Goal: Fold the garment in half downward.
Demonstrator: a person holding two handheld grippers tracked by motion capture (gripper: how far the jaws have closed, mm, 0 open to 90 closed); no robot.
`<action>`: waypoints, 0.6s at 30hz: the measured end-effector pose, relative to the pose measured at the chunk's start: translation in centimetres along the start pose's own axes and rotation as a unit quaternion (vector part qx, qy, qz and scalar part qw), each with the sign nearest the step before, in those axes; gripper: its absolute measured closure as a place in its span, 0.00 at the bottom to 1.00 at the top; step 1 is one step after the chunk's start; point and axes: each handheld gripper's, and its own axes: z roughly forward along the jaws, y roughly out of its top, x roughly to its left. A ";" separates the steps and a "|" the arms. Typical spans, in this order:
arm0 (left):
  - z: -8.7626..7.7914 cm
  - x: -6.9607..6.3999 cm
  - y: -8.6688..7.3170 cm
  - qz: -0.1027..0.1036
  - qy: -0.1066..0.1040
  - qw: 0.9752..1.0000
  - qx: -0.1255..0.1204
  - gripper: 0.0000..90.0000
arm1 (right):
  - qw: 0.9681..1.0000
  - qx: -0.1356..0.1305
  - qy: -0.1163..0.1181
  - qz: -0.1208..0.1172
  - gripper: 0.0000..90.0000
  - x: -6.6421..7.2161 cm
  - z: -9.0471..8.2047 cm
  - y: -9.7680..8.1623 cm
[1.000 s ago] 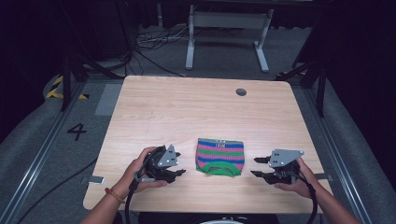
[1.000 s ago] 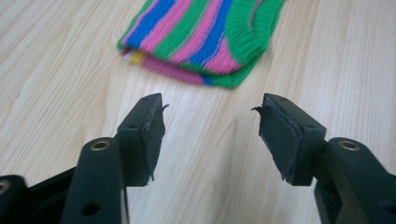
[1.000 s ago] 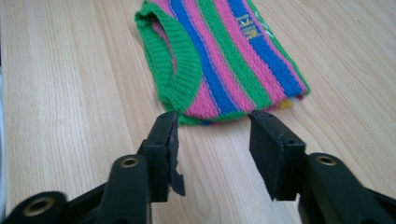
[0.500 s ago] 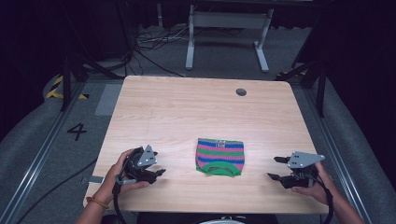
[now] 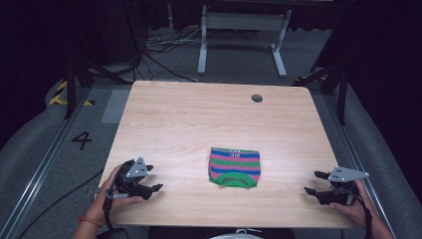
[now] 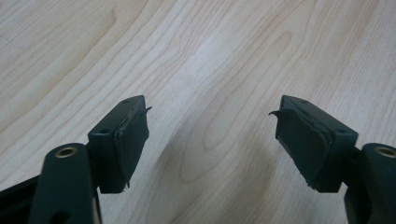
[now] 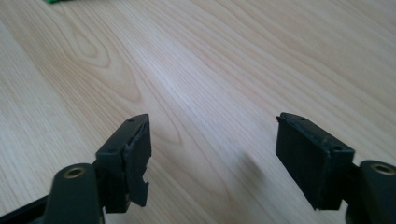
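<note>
A folded striped cloth (image 5: 234, 167), pink, blue and green, lies flat on the wooden table (image 5: 214, 119) near its front middle. My left gripper (image 5: 153, 179) rests low at the table's front left corner, well left of the cloth. Its jaws have just been opening and stand open over bare wood (image 6: 210, 116), with nothing between them. My right gripper (image 5: 314, 182) sits at the front right corner, apart from the cloth. Its jaws have also just been opening and are open on nothing (image 7: 212, 126). A sliver of green cloth (image 7: 57, 1) shows at the top left of the right gripper view.
A round dark grommet hole (image 5: 257, 98) sits near the table's far right. Beyond the far edge stand a white metal frame (image 5: 241, 35) and loose cables (image 5: 159, 47) on the floor. A "4" (image 5: 82, 140) is marked on the grey floor at left.
Both hands have moved outward and down from beside the cloth to the table's front corners. The jaws of both grippers stand wider than before. The cloth has not moved.
</note>
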 end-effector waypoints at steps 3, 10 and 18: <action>-0.3 0.2 -0.6 -0.014 -0.002 1.000 -0.003 0.27 | 1.000 -0.002 -0.002 0.023 0.28 -0.4 -0.2 -1.1; -0.7 1.0 -2.2 -0.048 -0.005 0.999 -0.010 0.22 | 0.998 -0.012 -0.001 0.058 0.22 -0.9 -0.6 -2.6; -0.6 0.9 -3.2 -0.070 0.020 0.997 -0.011 0.18 | 0.998 -0.008 0.002 0.059 0.18 -0.9 -0.7 -2.7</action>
